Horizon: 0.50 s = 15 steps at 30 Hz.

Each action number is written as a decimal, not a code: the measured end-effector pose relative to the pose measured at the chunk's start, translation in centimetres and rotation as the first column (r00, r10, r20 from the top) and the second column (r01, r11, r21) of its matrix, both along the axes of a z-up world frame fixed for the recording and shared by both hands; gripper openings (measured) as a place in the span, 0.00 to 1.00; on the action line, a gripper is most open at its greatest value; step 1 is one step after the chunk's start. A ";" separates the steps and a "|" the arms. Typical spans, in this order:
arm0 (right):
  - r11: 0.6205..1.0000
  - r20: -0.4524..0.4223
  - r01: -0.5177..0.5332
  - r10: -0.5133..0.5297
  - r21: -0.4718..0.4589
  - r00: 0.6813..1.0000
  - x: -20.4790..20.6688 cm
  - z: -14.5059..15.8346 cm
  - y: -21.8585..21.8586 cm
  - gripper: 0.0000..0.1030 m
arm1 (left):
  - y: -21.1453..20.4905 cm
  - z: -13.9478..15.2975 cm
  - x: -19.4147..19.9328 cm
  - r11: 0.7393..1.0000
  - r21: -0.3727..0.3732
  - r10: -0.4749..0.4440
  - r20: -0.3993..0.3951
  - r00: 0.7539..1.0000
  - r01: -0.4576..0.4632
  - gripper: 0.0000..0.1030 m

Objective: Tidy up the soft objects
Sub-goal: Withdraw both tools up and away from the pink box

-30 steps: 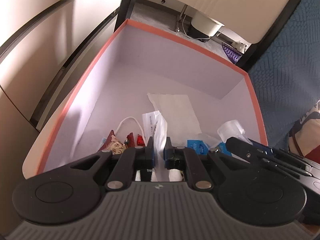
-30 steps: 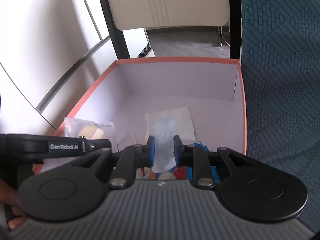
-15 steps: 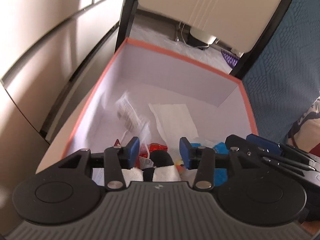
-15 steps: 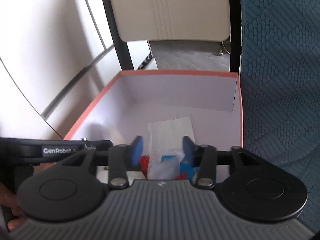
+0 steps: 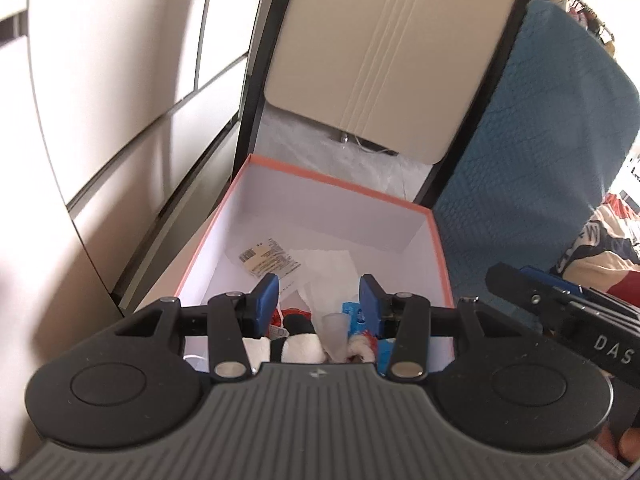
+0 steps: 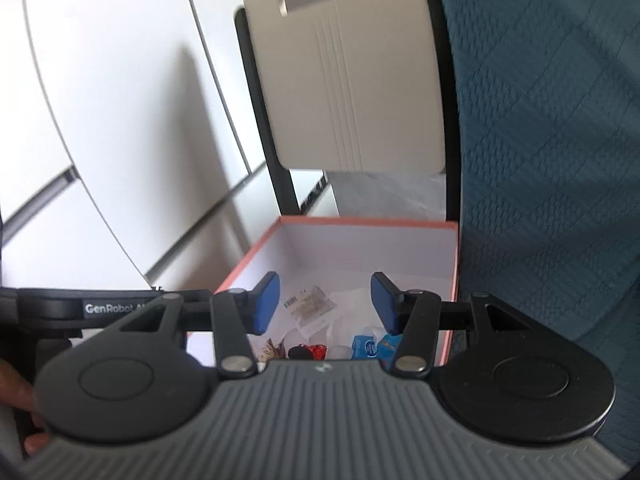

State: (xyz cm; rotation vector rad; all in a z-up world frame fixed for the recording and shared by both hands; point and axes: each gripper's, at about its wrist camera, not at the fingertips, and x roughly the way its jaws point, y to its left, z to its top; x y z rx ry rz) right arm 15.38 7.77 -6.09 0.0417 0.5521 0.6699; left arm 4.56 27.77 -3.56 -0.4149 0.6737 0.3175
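Both claws hang above an orange-rimmed white box [image 5: 438, 248], the left claw [image 5: 319, 298] and the right claw [image 6: 325, 303] each with blue pads spread apart and nothing between them. Inside the box lie the soft things: a labelled clear packet [image 5: 267, 261] on a white paper sheet [image 5: 328, 266], a black-and-white plush toy [image 5: 298, 344], red wrappers and blue sachets [image 6: 368, 346]. The box stands between a white cabinet front [image 6: 120, 120] and a blue quilted cover [image 6: 552, 160], before a cream chair back [image 5: 384, 52].
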 end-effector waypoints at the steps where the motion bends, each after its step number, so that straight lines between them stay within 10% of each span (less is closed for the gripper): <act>1: 1.000 0.008 -0.004 0.004 0.006 1.000 -0.5 0.3 -0.4 0.52 | -0.4 0.3 -0.5 1.000 0.003 0.001 0.005 1.000 -0.001 0.49; 15: 1.000 0.074 -0.010 0.010 0.010 0.997 -5.1 1.3 -4.5 0.52 | -5.8 1.5 -5.7 0.999 0.054 0.001 0.047 0.999 -0.004 0.49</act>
